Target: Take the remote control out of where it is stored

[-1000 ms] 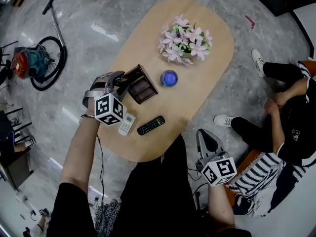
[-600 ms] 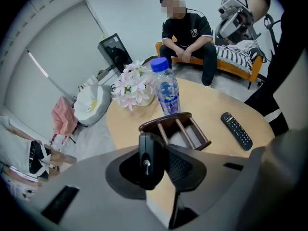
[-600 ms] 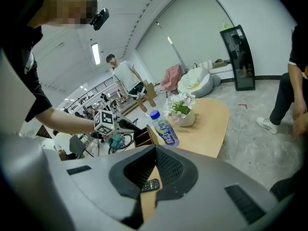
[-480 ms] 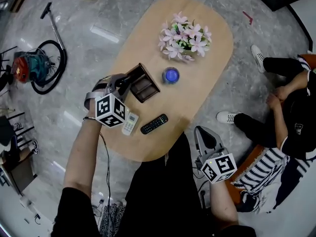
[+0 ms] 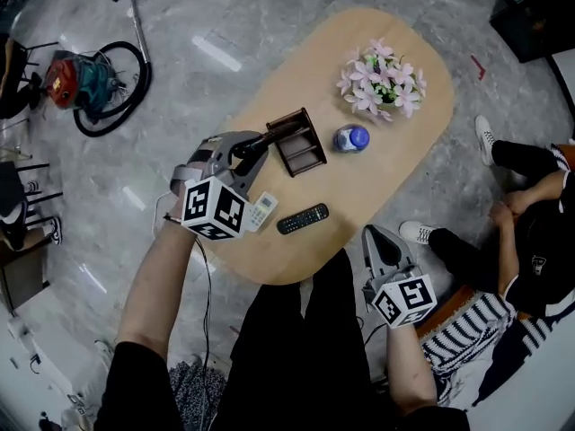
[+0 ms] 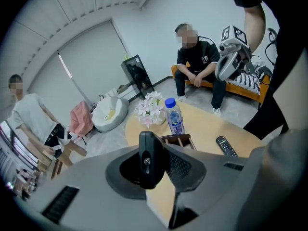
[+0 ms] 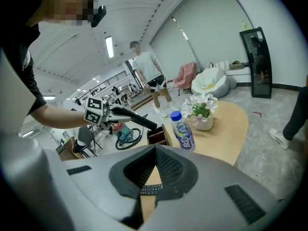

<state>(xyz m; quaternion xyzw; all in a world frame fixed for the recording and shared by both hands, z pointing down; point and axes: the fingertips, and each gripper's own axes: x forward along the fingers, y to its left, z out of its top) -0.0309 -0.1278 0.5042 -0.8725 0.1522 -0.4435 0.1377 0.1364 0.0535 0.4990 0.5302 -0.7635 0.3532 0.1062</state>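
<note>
**Left claw.** The left gripper (image 5: 247, 149) is clamped on the narrow black remote control (image 5: 274, 136). Its jaws have just been closing, and they stand partly apart with the remote between their pads. In the left gripper view we see the remote end-on (image 6: 147, 160). It slants away from the jaws, and its far end lies over the rim of the brown wooden organiser (image 5: 299, 142). We cannot tell whether it touches the rim.

**Right claw.** The right gripper (image 5: 379, 241) hangs off the table's near edge, its jaws together on nothing.

**Surroundings.** On the oval wooden table (image 5: 395, 160), a white remote (image 5: 262, 212) and a second black remote (image 5: 303, 218) lie just beside each other near the left gripper. A blue-capped water bottle (image 5: 351, 138) stands just beside the organiser, with a pot of pink flowers (image 5: 380, 79) beyond it. A vacuum cleaner (image 5: 76, 79) sits on the marble floor.
</note>
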